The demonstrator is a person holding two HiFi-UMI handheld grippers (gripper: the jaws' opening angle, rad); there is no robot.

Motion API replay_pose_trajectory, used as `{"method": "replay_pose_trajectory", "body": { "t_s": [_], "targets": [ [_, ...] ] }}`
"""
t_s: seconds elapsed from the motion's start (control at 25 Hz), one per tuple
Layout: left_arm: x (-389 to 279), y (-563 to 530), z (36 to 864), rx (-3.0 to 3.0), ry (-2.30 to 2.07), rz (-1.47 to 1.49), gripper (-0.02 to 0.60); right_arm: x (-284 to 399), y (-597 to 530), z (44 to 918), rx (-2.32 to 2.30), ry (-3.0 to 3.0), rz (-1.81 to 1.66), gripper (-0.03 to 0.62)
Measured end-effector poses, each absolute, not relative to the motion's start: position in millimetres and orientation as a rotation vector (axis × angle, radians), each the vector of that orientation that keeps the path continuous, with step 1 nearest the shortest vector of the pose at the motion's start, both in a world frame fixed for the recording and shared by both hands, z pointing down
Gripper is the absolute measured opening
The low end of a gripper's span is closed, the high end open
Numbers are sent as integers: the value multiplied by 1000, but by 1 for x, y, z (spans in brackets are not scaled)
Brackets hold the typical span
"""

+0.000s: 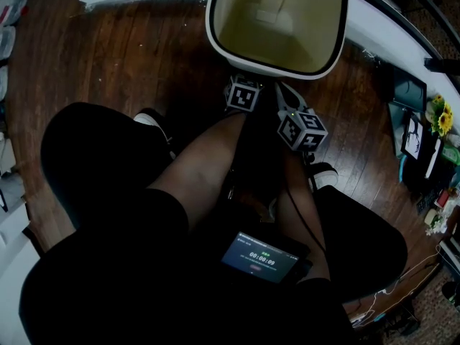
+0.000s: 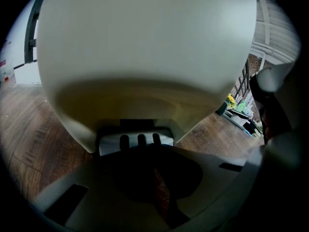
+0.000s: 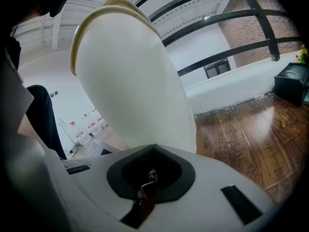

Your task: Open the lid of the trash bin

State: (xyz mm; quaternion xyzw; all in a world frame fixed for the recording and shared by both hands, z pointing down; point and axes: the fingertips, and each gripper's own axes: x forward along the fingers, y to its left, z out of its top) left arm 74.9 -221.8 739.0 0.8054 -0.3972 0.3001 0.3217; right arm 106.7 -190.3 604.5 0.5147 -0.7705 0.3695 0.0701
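- My left gripper (image 2: 154, 175) sits low at the near foot of the trash bin (image 2: 145, 47). Its jaws are drawn together on nothing, tips just short of a slotted tab (image 2: 136, 140). I judge it is placed there to press the tab and work the lid.
- The bin stands far-centre on the wooden floor (image 1: 129, 56). From above I see straight into it, so it seems open already.
- My right gripper (image 3: 147, 180), just to the right, is also closed and empty, waiting beside the bin's wall.
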Motion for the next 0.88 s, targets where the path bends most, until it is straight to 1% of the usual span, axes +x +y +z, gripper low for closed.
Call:
{"method": "replay_pose_trajectory", "body": {
  "t_s": [0.88],
  "targets": [
    [74, -221, 738, 2137, -1061, 785, 34, 110, -185, 608, 1551, -2300, 1130, 14]
  ]
}}
